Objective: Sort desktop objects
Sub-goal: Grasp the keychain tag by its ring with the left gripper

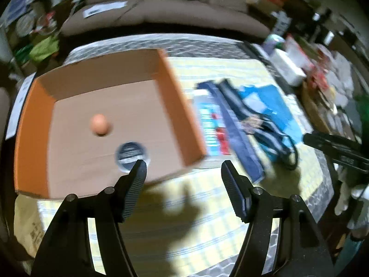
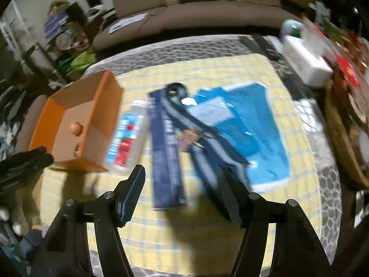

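**A:** Can anyone read the labels here? Everything's smeared. The bottle (image 2: 125, 136) lying just beside the cardboard box (image 2: 96, 124) has a blue label with red fruit on it, but I can't make out any words. Same with the long navy box (image 2: 167, 152): pale lettering down its side, unreadable.

**B:** Same for me. Inside the cardboard box (image 1: 177, 101) there's an orange ball (image 1: 99, 124) and a round dark tin (image 1: 131, 154) with a pale band of print, too blurry to read. Left gripper (image 1: 183, 168) is above the box's near corner, jaws spread, nothing between them.

**A:** Right gripper (image 2: 182, 174) is also spread and empty, over the navy box and a dark lanyard (image 2: 196, 129) that lies across a blue pouch (image 2: 260, 133). All of it on a yellow checked cloth (image 2: 207, 235).

**B:** There's a white box (image 2: 304, 64) at the far right edge and a brown sofa (image 1: 161, 16) behind the table.
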### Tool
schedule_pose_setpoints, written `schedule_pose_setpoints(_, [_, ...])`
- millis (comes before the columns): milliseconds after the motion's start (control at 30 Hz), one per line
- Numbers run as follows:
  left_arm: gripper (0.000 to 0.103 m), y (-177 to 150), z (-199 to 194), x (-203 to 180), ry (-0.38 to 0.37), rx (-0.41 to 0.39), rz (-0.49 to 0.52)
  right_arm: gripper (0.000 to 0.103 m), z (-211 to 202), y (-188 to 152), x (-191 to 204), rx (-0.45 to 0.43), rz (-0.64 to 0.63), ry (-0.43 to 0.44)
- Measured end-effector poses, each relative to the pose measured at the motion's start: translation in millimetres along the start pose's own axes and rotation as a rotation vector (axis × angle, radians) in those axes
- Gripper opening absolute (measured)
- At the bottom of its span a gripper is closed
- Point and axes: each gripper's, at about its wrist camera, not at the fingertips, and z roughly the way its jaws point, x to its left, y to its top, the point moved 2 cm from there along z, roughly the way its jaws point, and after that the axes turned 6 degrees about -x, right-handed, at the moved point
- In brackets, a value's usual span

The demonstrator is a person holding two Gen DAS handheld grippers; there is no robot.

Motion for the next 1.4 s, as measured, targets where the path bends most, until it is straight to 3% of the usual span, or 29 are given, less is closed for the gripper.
schedule_pose_setpoints(167, [0.071,-6.4,15.4,-52.9,-0.060,-0.015,0.063,0.067,-7.8,-16.7,-31.2,-0.030,0.063,-0.018])
schedule_pose_setpoints(433, [0.083,-14.0,61.0,-96.7,-0.122,0.064,0.064,0.067,1.6,-26.5,-62.4,-0.063,0.179,-0.018])
schedule_pose_setpoints(767, [0.084,7.4,100.3,-121.9,-0.086,0.040,0.126,0.062,20.4,-26.3,-96.4,-0.127,0.393,0.096])
schedule_pose_setpoints(900, [0.083,24.1,113.8,-137.5,-0.054,0.005,0.192,0.059,27.2,-26.1,-110.7,-0.132,0.421,0.078])
schedule_pose_setpoints(1000, [0.078,33.1,127.5,-156.2,-0.028,-0.010,0.268,0.059,27.4,-26.2,-115.7,-0.138,0.398,0.036])
schedule_pose_setpoints(1133, [0.055,40.1,148.8,-178.8,-0.013,-0.002,0.359,0.059,28.9,-28.6,-125.9,-0.135,0.402,0.032])
schedule_pose_setpoints(1300, [0.045,39.6,175.8,-199.8,0.011,0.008,0.440,0.059,29.2,-29.4,-135.3,-0.137,0.401,0.005])
schedule_pose_setpoints(1400, [0.044,36.1,188.6,-206.0,0.010,0.027,0.458,0.059,31.3,-30.2,-139.9,-0.128,0.404,0.014])
